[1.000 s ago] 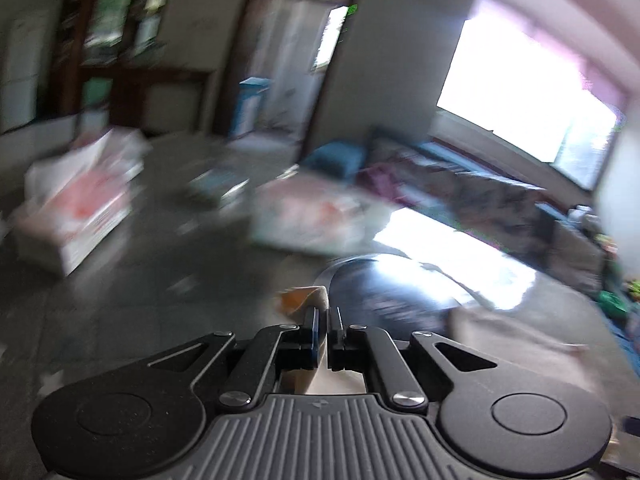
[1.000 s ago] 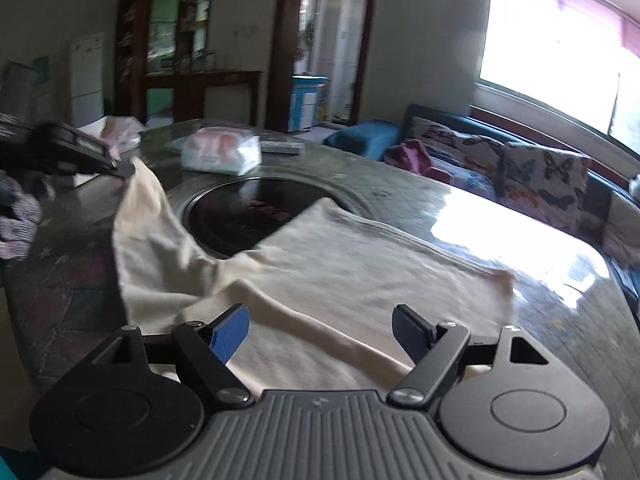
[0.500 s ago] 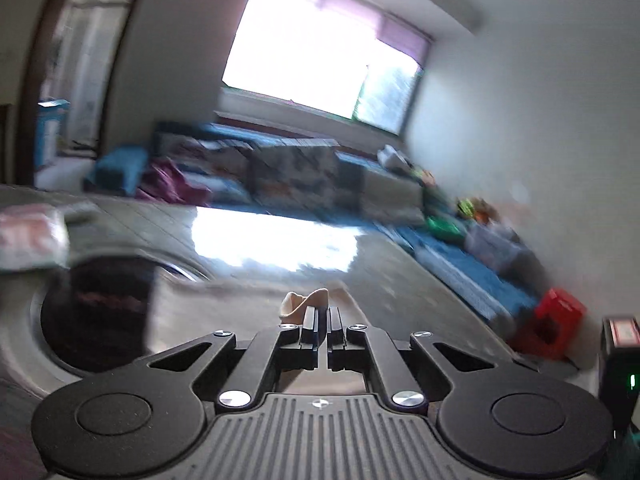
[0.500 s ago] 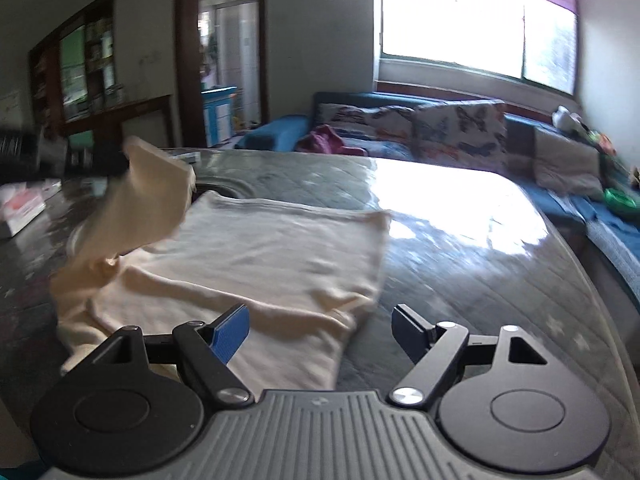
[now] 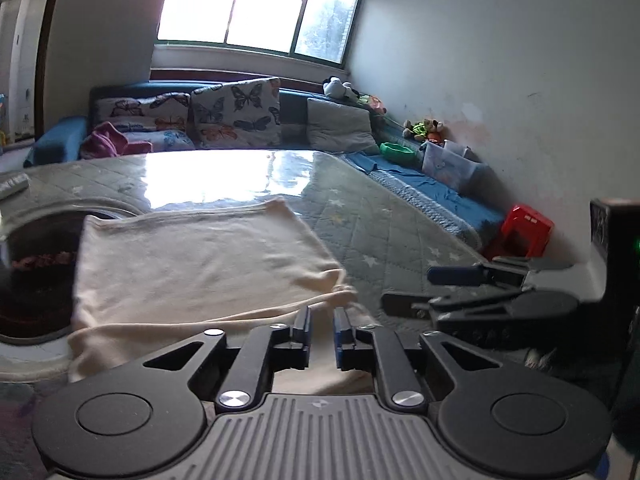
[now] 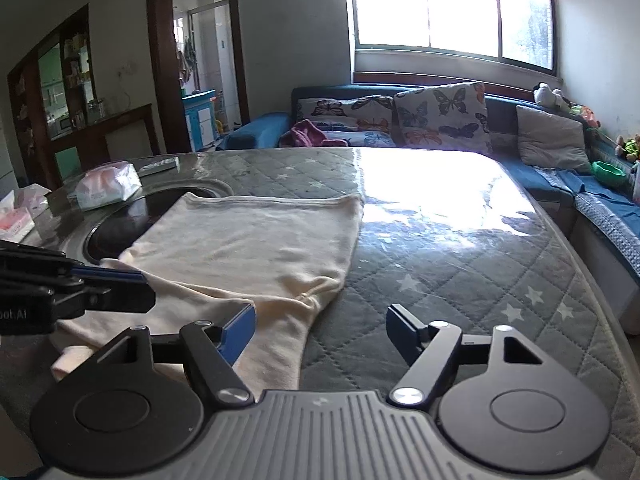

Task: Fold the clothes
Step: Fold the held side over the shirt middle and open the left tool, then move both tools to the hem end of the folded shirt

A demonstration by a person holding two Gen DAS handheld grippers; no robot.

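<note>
Left tongs (image 5: 321, 330) hover low over the near edge of the cream garment (image 5: 200, 256), their jaws a narrow slot apart with no cloth pinched between them that we can see. Our right tongs (image 6: 322, 332) stand wide and hold nothing, just off the garment's right-hand edge. The garment lies on the quilted grey surface (image 6: 460, 280), its left part over the dark round inset (image 6: 116, 226). We judge one fold as made: a layer lies doubled over the body, with a rumpled ridge running across the near side. Further folds and smoothing seem left to do. From the right wrist view the left tongs' tips sit against the cloth, so whether they touch it we cannot tell. The garment's nearest hem is hidden behind both tools, and we cannot tell what kind of garment it is.
</note>
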